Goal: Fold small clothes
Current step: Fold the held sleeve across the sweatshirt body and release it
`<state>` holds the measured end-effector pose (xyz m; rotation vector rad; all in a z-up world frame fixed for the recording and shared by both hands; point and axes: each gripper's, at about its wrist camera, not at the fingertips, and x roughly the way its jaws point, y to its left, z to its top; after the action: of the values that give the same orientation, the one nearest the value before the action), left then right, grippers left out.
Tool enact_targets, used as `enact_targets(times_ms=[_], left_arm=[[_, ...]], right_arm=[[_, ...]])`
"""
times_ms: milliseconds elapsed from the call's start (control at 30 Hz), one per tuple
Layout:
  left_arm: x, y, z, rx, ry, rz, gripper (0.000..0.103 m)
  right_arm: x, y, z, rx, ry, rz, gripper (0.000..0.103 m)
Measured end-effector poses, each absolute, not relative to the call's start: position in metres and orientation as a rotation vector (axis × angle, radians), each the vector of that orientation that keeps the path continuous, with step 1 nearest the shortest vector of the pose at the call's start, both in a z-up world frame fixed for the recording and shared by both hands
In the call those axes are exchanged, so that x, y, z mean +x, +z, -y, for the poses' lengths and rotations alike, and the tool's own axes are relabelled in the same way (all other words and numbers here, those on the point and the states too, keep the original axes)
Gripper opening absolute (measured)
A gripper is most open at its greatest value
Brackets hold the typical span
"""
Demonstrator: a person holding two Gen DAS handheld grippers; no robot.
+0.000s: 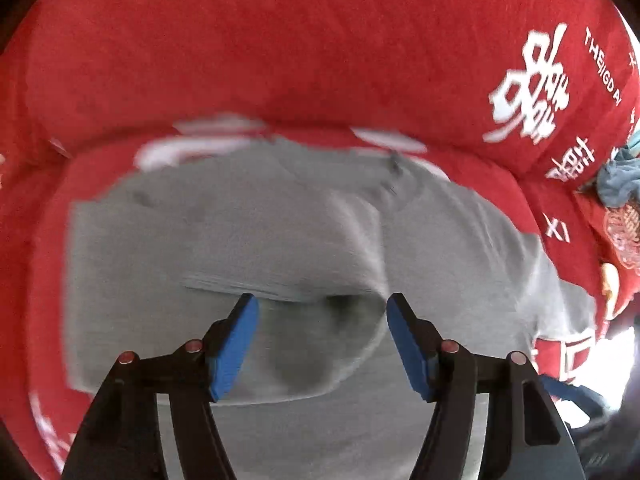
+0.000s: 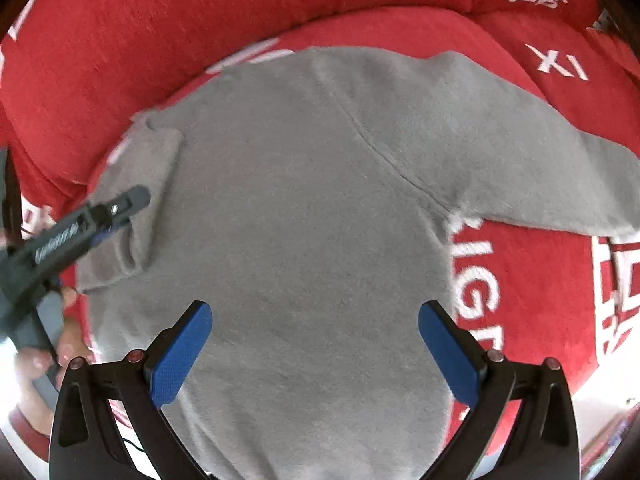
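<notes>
Blue-padded fingers (image 1: 236, 344) of the left gripper (image 1: 322, 344) stand spread apart above a grey sweatshirt (image 1: 248, 232), nothing held between them, in a motion-blurred frame from the left wrist camera. Just beyond the fingertips a raised fold of the grey fabric casts a dark shadow across the garment.

The right gripper (image 2: 314, 350) likewise has its blue fingers (image 2: 180, 352) wide apart and empty, poised over the lower body of the sweatshirt (image 2: 300, 220), which lies flat on a red cushion cover (image 2: 540, 280) printed with white characters and lettering. One sleeve (image 2: 540, 168) stretches out straight toward the right edge of the right wrist view; the opposite sleeve (image 2: 144, 184) is folded in over the garment's left side.

At the left edge of the right wrist view, the left gripper (image 2: 124, 206) shows from the side as a dark grey tool with white lettering, its tip over the folded sleeve; whether it touches the cloth cannot be told. The person's left hand (image 2: 44, 356) grips its handle below.

Behind the sweatshirt a red back cushion (image 1: 280, 40) rises, carrying a large white double-happiness character (image 1: 528, 88). A crumpled blue-grey cloth (image 1: 618, 176) sits at the far right edge of the left wrist view, well apart from the sweatshirt
</notes>
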<state>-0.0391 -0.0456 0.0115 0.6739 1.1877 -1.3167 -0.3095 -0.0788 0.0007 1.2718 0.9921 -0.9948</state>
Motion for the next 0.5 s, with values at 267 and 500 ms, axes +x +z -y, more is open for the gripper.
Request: enact_targets(times_ms=[267, 500], left_arm=[[0.064, 0.020, 0.016, 0.708, -1.118, -1.148, 0.068], [0.131, -0.022, 0.002, 0.753, -0.950, -1.212, 0.068]], right_arm=[[-0.209, 0.038, 0.100, 0.909, -0.876, -1.068, 0.103], [-0.075, 0.009, 0.085, 0.254, -0.745, -1.299, 0.102]])
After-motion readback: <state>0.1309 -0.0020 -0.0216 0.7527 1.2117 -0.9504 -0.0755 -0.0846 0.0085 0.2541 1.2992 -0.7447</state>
